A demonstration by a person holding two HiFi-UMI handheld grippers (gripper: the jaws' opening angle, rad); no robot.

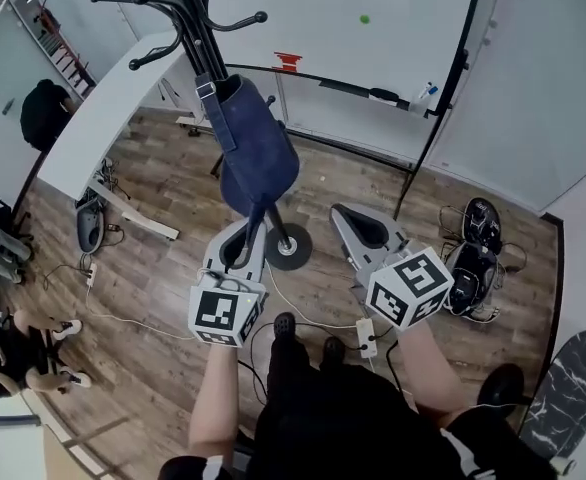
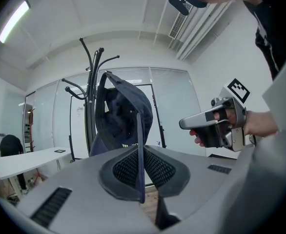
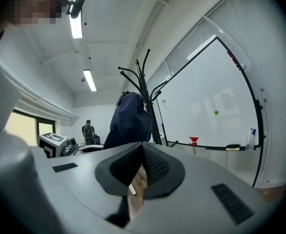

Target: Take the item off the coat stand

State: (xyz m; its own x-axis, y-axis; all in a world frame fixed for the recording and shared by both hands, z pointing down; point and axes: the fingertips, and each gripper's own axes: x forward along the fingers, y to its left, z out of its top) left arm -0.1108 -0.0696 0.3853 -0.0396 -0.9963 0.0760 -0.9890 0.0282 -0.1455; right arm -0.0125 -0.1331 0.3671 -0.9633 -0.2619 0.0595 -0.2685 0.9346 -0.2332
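A navy blue cap (image 1: 258, 153) hangs by its back strap from the black coat stand (image 1: 188, 8), brim downward. My left gripper (image 1: 256, 218) is shut on the brim's lower edge, just above the stand's round base (image 1: 290, 248). In the left gripper view the thin brim (image 2: 139, 130) runs edge-on between the pads of the left gripper (image 2: 140, 152), and the cap's crown (image 2: 118, 116) rises behind. My right gripper (image 1: 358, 223) is held beside it to the right, apart from the cap, jaws together and empty. The right gripper view shows the cap (image 3: 131, 118) ahead of the right gripper (image 3: 142, 152).
A whiteboard (image 1: 353, 28) on a black frame stands behind the coat stand. A white desk (image 1: 103, 118) runs along the left. Shoes (image 1: 478, 253) lie at the right, and cables with a power strip (image 1: 367, 336) on the wooden floor. A person (image 1: 43, 108) sits at far left.
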